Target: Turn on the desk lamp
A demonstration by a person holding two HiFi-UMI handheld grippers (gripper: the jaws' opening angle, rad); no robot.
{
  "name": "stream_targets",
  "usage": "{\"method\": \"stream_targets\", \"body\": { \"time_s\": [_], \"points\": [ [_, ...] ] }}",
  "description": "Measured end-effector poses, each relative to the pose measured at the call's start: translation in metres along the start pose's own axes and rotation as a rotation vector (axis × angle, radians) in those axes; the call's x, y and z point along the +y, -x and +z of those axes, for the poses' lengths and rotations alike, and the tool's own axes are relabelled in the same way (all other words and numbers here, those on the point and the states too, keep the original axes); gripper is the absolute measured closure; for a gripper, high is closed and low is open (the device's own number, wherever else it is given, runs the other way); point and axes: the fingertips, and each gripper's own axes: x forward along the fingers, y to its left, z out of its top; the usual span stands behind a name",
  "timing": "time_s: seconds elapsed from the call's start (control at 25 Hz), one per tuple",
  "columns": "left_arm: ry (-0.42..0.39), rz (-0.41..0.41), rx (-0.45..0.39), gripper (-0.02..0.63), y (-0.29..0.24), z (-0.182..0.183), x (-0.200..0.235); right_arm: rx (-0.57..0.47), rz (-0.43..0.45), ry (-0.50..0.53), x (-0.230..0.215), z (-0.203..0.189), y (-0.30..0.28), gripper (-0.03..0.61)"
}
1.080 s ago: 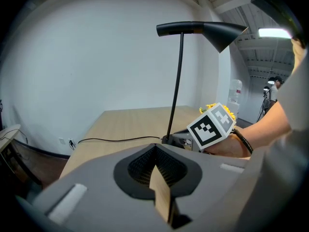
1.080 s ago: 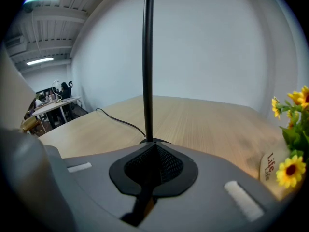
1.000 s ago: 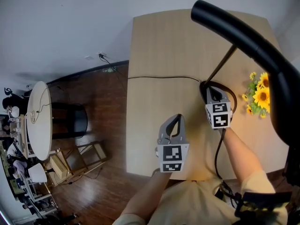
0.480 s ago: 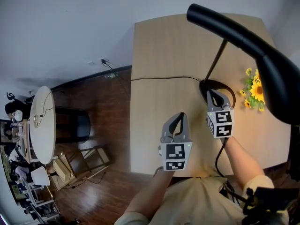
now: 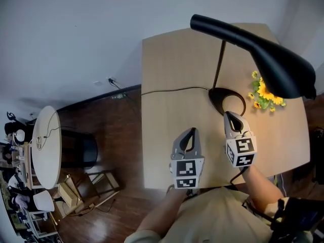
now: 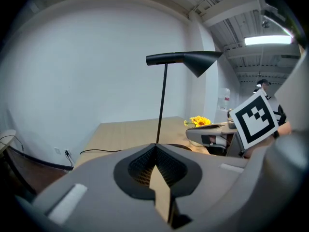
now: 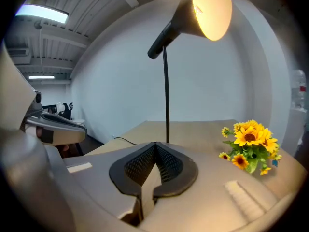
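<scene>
Evidently left claw (image 5: 191,132) and right claw (image 5: 229,116) sit clenched, empty, near lit lamp (image 7: 208,8).

Desk lamp (image 5: 263,54): all black, standing upright on the table (image 5: 172,59), right of centre. Flat round base (image 5: 227,100) sits flat on the wood. Thin straight stem (image 5: 219,65) is vertical. On top is a level arm with a short tail to the left and a conical shade (image 7: 205,8) flaring to the right, mouth angled down. Inside of the shade glows warm yellow, so it's lit. Thin black cord (image 5: 172,90) runs left from the base across the tabletop to the left edge.
</scene>
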Motion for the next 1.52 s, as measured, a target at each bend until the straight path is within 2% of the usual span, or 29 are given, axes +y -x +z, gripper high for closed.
{"method": "stream_targets", "body": {
  "time_s": [0.28, 0.56, 0.96, 1.24, 1.52],
  "points": [
    [0.007, -0.030, -0.062, 0.615, 0.040, 0.014, -0.009, -0.042, 0.000, 0.020, 0.029, 0.013, 0.055, 0.578],
    [0.011, -0.075, -0.120, 0.615, 0.104, 0.016, -0.017, -0.111, 0.014, 0.019, 0.078, 0.028, 0.125, 0.578],
    [-0.004, -0.126, -0.185, 0.615, 0.194, 0.009, -0.024, -0.166, -0.034, 0.010, 0.132, 0.022, 0.213, 0.578],
    [0.022, -0.161, -0.178, 0.615, 0.236, -0.016, -0.039, -0.181, -0.078, 0.021, 0.144, 0.019, 0.263, 0.578],
    [0.006, -0.179, -0.202, 0.615, 0.260, -0.007, -0.071, -0.193, -0.066, 0.021, 0.141, 0.016, 0.307, 0.578]
  ]
}}
